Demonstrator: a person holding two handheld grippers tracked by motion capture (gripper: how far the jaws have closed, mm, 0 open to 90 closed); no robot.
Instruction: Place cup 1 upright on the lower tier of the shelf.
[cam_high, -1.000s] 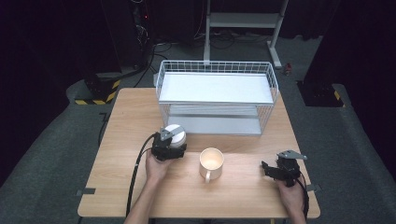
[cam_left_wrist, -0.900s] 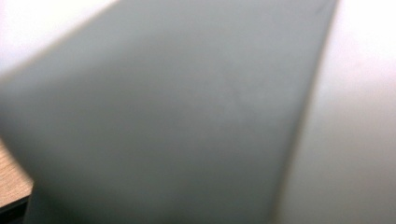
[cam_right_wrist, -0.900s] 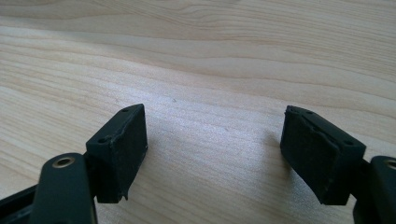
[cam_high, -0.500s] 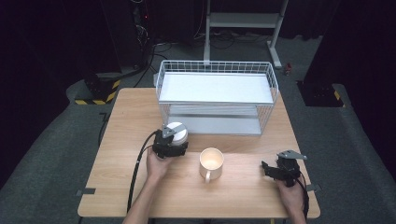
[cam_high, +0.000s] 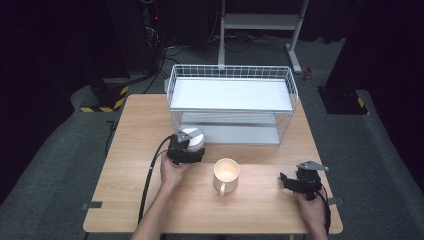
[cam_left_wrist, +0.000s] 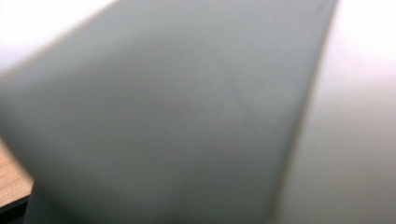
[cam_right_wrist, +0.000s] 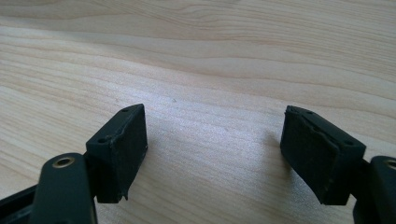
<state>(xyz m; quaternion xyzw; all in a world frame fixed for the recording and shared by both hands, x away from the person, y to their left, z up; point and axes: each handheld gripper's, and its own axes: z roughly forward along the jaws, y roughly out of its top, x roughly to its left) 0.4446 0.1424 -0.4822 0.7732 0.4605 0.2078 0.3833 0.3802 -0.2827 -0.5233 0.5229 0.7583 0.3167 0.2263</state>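
Pale wood grain is seen across the table (cam_high: 125, 165), and on it the action sits low and quiet. The left hand-held gripper (cam_high: 187, 148) is found at about nine o'clock from the cream mug (cam_high: 226, 175), pushed up against a white round bowl (cam_high: 192, 137) that stands just in front of the wire rack (cam_high: 232, 107). From above, the bowl is half covered by the gripper's black body and grey plate, so whether it is clamped or merely touched cannot be told. In the left gripper view a blurred grey-white surface of the bowl (cam_left_wrist: 187, 112) is pressed right up to the lens, with a sliver of table (cam_left_wrist: 11, 182) left at seven o'clock; the jaws themselves are lost in the blur.

The mug is stood upright at the middle of the table, its handle turned toward six o'clock, well apart from both grippers. The wire rack is set at twelve o'clock from the mug, with a white shelf on top and another below.

Over at three o'clock from the mug, the right hand-held gripper (cam_high: 292, 181) is held low near the table's front edge by the person's right hand (cam_high: 310, 212). In the right gripper view (cam_right_wrist: 212, 154) its black pads (cam_right_wrist: 126, 149) are parted wide, released, with bare wood (cam_right_wrist: 210, 70) between them.
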